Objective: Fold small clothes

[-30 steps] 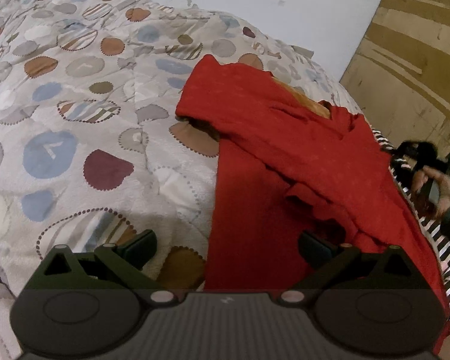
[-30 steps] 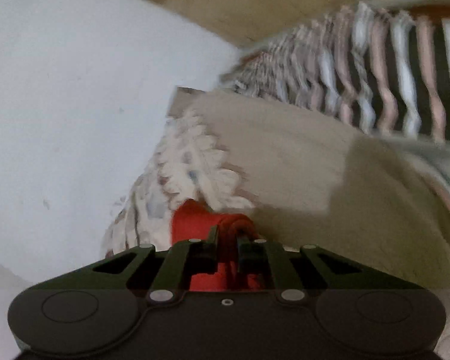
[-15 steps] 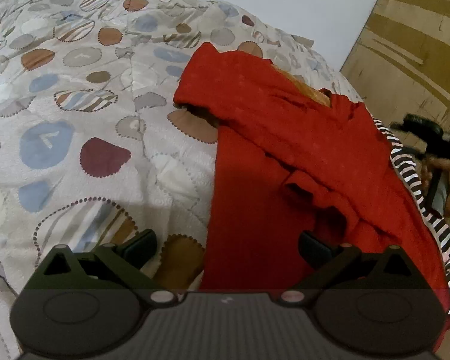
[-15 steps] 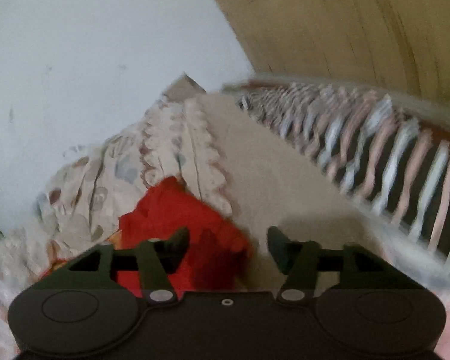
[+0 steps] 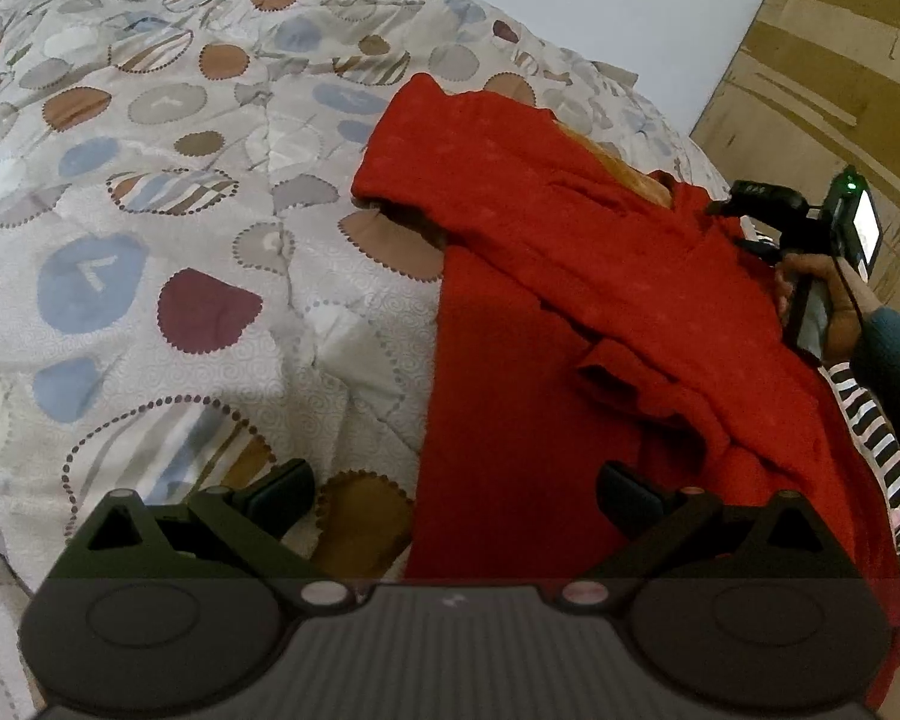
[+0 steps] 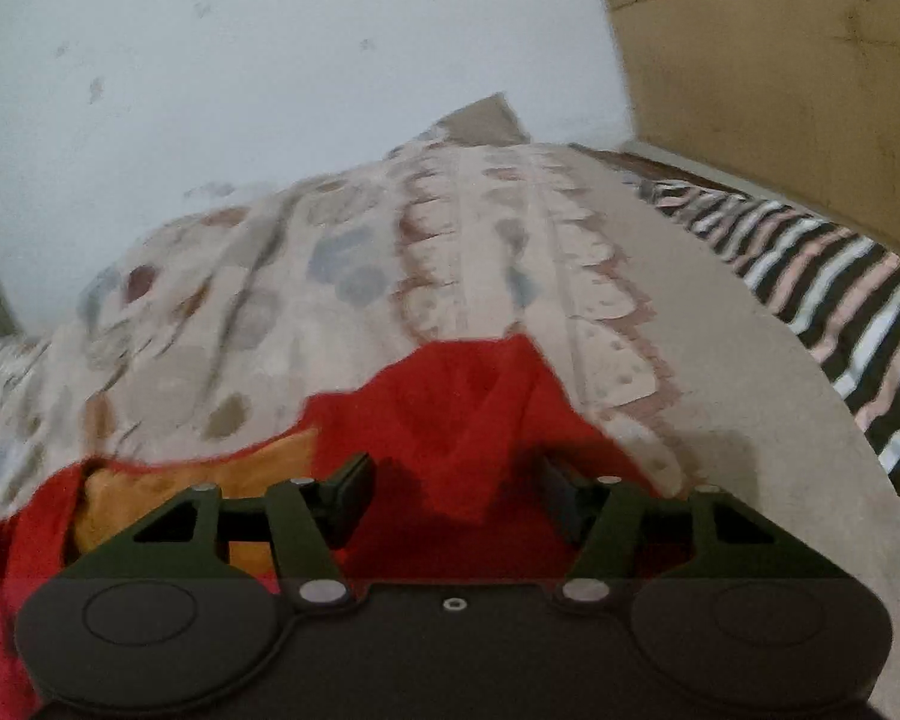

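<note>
A red garment (image 5: 570, 300) lies partly folded on the patterned bedcover (image 5: 150, 240), one flap laid diagonally across its body. Something orange (image 5: 624, 171) shows under its far edge. My left gripper (image 5: 453, 483) is open and wide, low over the garment's near left edge, gripping nothing. In the right wrist view the garment's far corner (image 6: 450, 414) lies loose under my right gripper (image 6: 455, 483). Its jaws are closing, with cloth in the gap but the pads clear of it. The orange layer (image 6: 168, 486) sits to the left there.
A black-and-white striped cloth (image 6: 840, 300) lies along the bed's right side, also at the edge (image 5: 876, 438) beside the garment. A person's hand (image 5: 810, 276) holds the right tool there. A white wall (image 6: 270, 60) and a wooden panel (image 5: 810, 60) stand behind the bed.
My right gripper let go of the red cloth it was pinching, opened, rolled level and drew back from the corner. The left gripper stayed where it was, open.
</note>
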A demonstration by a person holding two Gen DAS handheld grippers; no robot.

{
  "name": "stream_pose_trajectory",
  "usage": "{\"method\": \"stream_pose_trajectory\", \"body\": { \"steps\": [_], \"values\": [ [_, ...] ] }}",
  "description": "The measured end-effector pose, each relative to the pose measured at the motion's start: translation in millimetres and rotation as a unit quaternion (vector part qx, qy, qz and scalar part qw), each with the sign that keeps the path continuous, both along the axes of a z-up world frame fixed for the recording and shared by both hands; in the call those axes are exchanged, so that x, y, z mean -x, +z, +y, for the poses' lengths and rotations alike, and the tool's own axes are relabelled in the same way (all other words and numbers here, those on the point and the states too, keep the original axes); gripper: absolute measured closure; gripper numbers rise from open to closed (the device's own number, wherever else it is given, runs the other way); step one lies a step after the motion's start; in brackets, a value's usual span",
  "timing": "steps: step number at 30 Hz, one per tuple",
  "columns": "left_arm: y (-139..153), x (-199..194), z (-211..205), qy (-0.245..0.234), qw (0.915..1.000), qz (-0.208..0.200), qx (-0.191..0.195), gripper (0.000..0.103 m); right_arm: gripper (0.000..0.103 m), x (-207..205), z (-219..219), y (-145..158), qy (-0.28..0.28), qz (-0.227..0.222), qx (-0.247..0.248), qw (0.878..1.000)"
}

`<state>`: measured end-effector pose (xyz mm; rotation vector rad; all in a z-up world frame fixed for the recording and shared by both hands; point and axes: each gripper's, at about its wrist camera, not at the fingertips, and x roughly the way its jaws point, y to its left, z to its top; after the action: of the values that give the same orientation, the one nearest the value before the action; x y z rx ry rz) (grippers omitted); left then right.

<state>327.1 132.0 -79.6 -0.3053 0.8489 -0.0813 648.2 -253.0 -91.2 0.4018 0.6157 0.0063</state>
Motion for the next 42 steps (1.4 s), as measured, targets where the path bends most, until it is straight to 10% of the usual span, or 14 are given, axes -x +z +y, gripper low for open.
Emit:
{"method": "stream_pose_trajectory", "body": {
  "steps": [7, 20, 25, 30, 42],
  "values": [
    [-1, 2, 1, -0.013, 0.9999, 0.005, 0.001, 0.001, 0.012, 75, -15, 25, 0.032, -0.009, -0.037, 0.999],
    [-7, 32, 6, -0.097, 0.9942, 0.021, -0.042, 0.001, 0.006, 356, -67, 14, 0.067, 0.023, 0.012, 0.997],
    [-15, 54, -12, -0.124, 0.9838, 0.020, -0.128, 0.001, 0.006, 408, -61, -5, 0.061, 0.036, 0.078, 0.994],
    [-8, 59, -22, -0.127, 0.9779, 0.025, -0.164, 0.001, 0.006, 438, -44, -10, 0.063, 0.017, 0.224, 0.972],
    [46, 90, -47, -0.171, 0.9655, -0.056, -0.188, 0.000, 0.001, 498, 13, 2, 0.183, -0.125, 0.318, 0.922]
  ]
}}
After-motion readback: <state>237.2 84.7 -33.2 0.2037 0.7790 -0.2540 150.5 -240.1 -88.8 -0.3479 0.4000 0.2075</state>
